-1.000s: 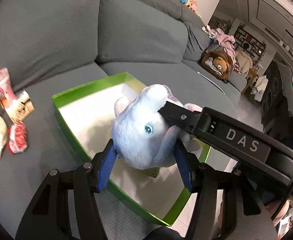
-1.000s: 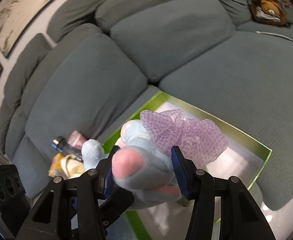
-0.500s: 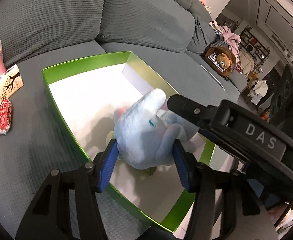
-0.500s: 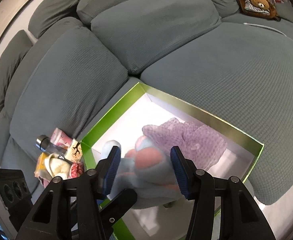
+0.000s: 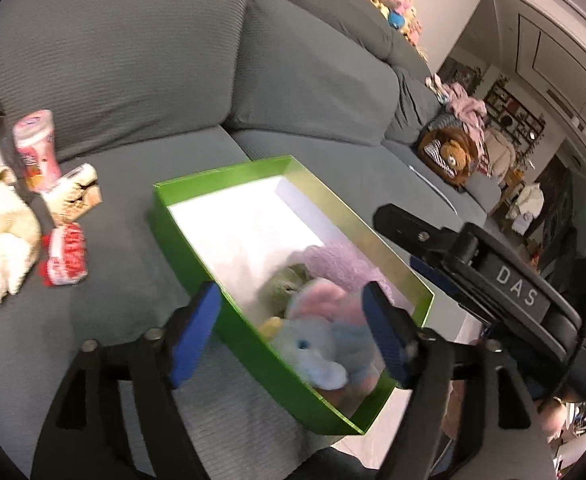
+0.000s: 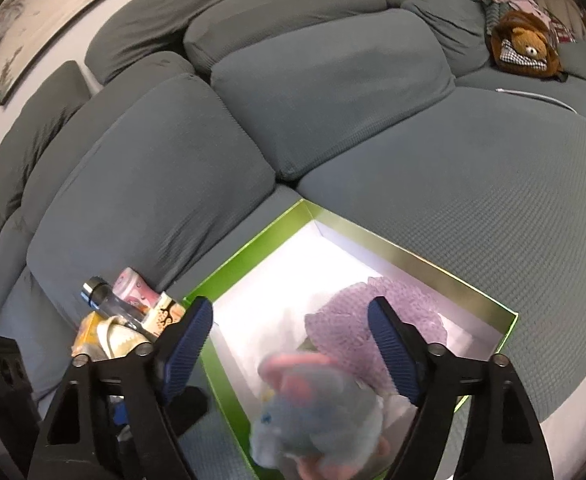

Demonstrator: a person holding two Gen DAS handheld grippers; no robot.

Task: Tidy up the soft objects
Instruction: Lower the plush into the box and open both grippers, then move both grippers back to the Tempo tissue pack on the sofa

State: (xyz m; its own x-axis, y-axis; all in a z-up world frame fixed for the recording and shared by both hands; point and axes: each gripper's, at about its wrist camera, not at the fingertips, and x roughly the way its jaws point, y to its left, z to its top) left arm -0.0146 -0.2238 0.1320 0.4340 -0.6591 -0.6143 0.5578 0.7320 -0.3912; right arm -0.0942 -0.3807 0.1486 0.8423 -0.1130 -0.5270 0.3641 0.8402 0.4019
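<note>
left gripper (image 5: 293, 334): spread wide, blue pads apart, nothing between them touching; it hangs over the near end of the green box, one pad outside the box's left wall and the other above its inside.
right gripper (image 6: 291, 354): also spread wide and holding nothing; it sits above the same end of the box, and its black body with white letters shows at the right in the left wrist view.
blue plush toy (image 5: 325, 344): lies loose in the near end of the box, pink ears up, blue eye showing; blurred in the right wrist view (image 6: 317, 416).
purple mesh puff (image 6: 369, 320): inside the box, just behind the plush and touching it.
green soft thing (image 5: 285, 284): tucked in the box between the plush and the puff; its shape is too unclear to name.
green box (image 5: 181, 216): open, white inside, resting on the sofa seat.
sofa (image 6: 333, 80): grey, with thick back cushions.
pile at left (image 5: 33, 208): a pink cup, a dark bottle, a cream plush, a small carton and a red and white item, on the seat well apart from the box.
brown bear (image 6: 527, 46): far along the sofa.
</note>
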